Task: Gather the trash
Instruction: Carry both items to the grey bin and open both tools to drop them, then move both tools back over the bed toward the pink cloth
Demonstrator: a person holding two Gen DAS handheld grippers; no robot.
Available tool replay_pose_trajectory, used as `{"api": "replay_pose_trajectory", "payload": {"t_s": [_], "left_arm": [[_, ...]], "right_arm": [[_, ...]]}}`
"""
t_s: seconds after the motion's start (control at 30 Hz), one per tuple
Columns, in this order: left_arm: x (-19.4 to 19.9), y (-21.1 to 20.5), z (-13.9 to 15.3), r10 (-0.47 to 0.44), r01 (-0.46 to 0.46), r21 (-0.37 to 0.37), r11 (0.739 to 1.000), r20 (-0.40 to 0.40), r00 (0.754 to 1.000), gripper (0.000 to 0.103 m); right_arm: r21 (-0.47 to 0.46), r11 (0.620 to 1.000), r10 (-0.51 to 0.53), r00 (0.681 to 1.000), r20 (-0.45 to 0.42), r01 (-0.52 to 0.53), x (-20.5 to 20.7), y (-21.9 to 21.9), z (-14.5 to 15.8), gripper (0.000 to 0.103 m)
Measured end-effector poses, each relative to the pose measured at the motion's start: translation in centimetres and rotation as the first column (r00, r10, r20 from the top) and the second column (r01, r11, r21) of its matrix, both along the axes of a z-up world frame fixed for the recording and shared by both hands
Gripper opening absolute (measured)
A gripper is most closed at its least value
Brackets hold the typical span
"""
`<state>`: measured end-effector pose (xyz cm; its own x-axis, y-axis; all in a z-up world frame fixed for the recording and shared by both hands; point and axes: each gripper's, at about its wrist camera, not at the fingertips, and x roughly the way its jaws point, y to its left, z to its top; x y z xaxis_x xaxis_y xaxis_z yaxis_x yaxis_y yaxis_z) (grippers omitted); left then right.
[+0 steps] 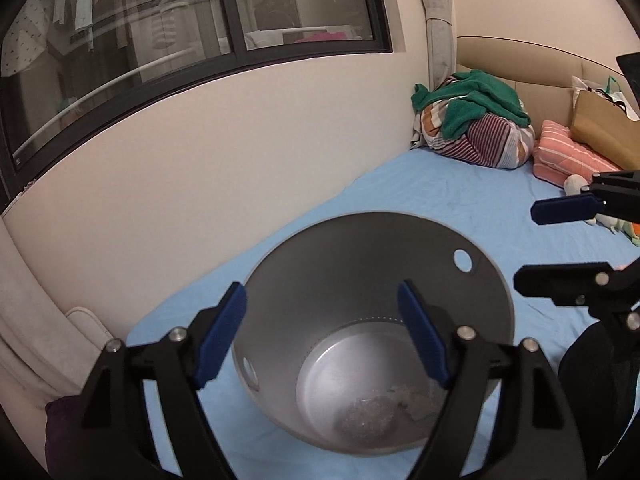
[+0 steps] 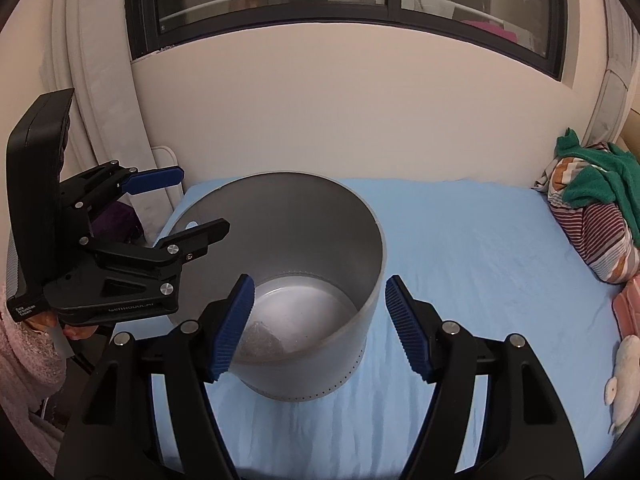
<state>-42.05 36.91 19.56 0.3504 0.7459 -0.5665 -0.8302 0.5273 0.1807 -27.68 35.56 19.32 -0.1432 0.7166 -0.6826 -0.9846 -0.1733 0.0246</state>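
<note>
A grey metal bin (image 1: 360, 264) (image 2: 352, 240) stands on the blue bed sheet (image 1: 460, 196) (image 2: 480, 260). Crumpled clear plastic trash (image 1: 370, 416) (image 2: 260, 340) and a scrap of paper (image 1: 412, 398) lie on its bottom. My left gripper (image 1: 320, 328) is open and empty, held just above the bin's near rim; it also shows in the right wrist view (image 2: 192, 204). My right gripper (image 2: 318, 320) is open and empty over the bin's right rim; it also shows in the left wrist view (image 1: 532, 244).
A wall with a dark window (image 1: 180, 40) runs along the bed. A pile of striped bedding with a green towel (image 1: 476, 116) (image 2: 592, 200), a pink pillow (image 1: 568, 152), a brown paper bag (image 1: 604, 128) and a plush toy (image 2: 624, 380) lie at the bed's head.
</note>
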Motion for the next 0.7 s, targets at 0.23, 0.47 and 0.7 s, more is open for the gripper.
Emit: {"api": "replay_pose_trajectory", "payload": {"t_s": [0.23, 0.47, 0.7], "left_arm": [[2.2, -2.3, 0.1, -0.077, 0.077, 0.003, 0.997, 0.002, 0.997, 0.078], [7.0, -5.2, -0.4, -0.201, 0.201, -0.014, 0.979, -0.011, 0.98, 0.078], [14.1, -9.0, -2.1, -0.363, 0.362, -0.049, 0.931, -0.019, 0.932, 0.078]], "right_arm": [[0.005, 0.997, -0.071, 0.997, 0.008, 0.071, 1.8, -2.6, -0.6, 0.066], [0.007, 0.981, -0.192, 0.981, -0.007, 0.192, 5.6, -6.9, -1.8, 0.066], [-0.007, 0.929, -0.37, 0.929, -0.005, 0.37, 11.2, -13.4, -3.6, 0.066]]}}
